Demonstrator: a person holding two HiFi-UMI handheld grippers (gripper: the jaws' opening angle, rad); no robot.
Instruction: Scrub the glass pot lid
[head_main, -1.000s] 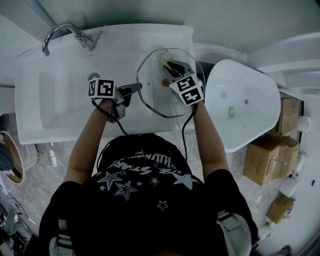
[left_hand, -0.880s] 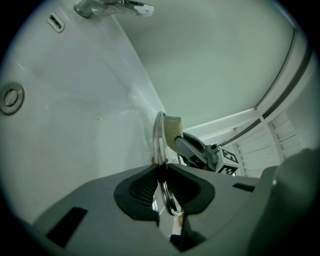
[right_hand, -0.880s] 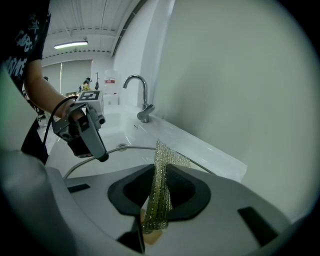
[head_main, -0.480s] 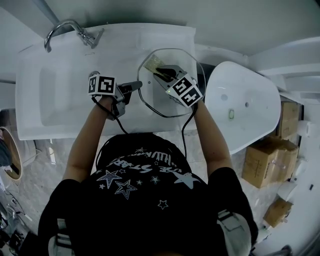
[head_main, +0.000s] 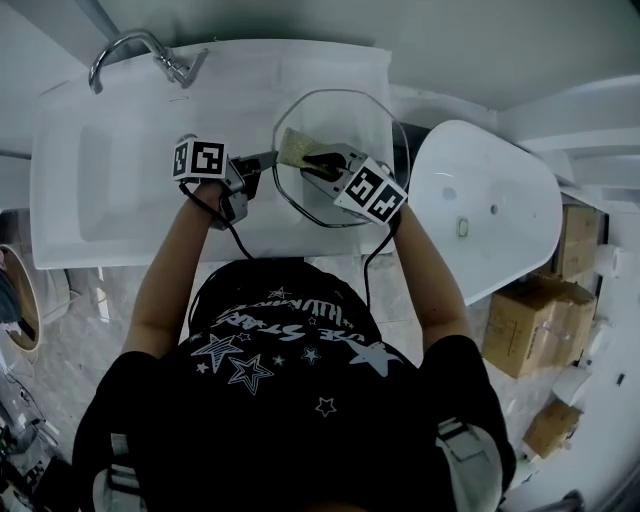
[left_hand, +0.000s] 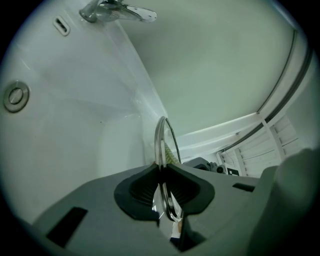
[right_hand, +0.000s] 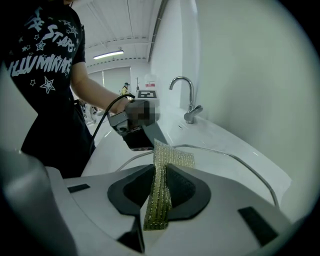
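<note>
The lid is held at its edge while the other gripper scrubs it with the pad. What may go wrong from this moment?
1. The left gripper grips the glass lid only at its thin rim, so scrubbing pressure may twist it or make it slip out onto the hard white counter.
2. The right gripper pinches just a folded strip of the scrub pad; dragging on the glass may pull it free.

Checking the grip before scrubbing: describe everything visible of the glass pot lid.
The glass pot lid is round, clear glass with a thin metal rim. The left gripper clamps its rim edge-on, holding it roughly flat over the white sink counter. The yellow-green scouring cloth in the right gripper rests on its face.
</note>
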